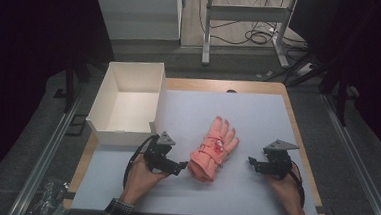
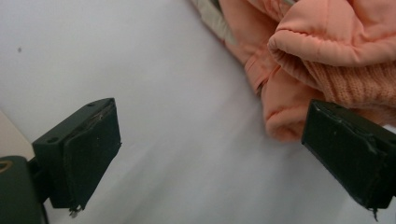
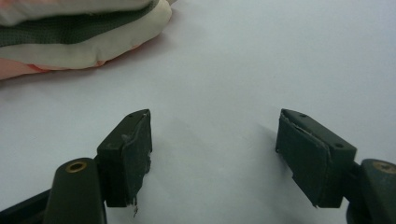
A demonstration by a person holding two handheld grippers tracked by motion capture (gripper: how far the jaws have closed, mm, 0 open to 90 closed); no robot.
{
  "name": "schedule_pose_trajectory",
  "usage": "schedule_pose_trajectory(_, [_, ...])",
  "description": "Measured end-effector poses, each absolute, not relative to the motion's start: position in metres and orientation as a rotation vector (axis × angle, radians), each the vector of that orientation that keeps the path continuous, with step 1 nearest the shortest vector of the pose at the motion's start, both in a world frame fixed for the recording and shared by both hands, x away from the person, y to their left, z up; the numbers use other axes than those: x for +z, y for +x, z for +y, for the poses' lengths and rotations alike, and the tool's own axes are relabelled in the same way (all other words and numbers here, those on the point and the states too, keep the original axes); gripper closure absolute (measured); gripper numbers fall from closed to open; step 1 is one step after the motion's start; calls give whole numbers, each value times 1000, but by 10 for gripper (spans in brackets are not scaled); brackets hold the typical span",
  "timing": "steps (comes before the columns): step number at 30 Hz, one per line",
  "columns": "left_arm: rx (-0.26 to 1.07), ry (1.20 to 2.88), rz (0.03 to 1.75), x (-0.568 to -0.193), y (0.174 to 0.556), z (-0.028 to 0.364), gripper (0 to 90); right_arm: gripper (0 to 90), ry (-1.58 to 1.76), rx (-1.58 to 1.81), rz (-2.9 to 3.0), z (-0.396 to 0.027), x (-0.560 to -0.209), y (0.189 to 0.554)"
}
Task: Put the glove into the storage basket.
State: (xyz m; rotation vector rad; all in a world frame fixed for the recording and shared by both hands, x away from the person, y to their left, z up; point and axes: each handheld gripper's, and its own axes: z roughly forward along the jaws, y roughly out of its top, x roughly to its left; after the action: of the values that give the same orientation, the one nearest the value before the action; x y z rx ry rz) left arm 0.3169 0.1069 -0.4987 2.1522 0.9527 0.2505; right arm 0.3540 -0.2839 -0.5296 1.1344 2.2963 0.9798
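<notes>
My left gripper [image 1: 181, 165], jaws apart, sits just left of the padded salmon-pink glove [image 1: 214, 148] mid-table. I should close on its ribbed knit cuff [image 2: 355, 86], not the loose shell. My right gripper [image 1: 252, 162] waits spread, empty.

From where I hold my grippers, I can read no word, label, brand name or number on anything in front of me. The red mark on the back of the pink glove [image 1: 215, 148] is too small and blurred for me to tell whether it is lettering or a picture.
</notes>
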Motion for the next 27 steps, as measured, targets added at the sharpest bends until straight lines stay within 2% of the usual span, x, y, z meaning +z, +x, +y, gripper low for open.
schedule_pose_trajectory(15, [268,2165,941,-458,320,94,48,271,1133,979,2296,-284,-530,354])
schedule_pose_trajectory(27, [226,2196,900,-449,324,47,1,271,1131,978,2296,-284,-530,354])
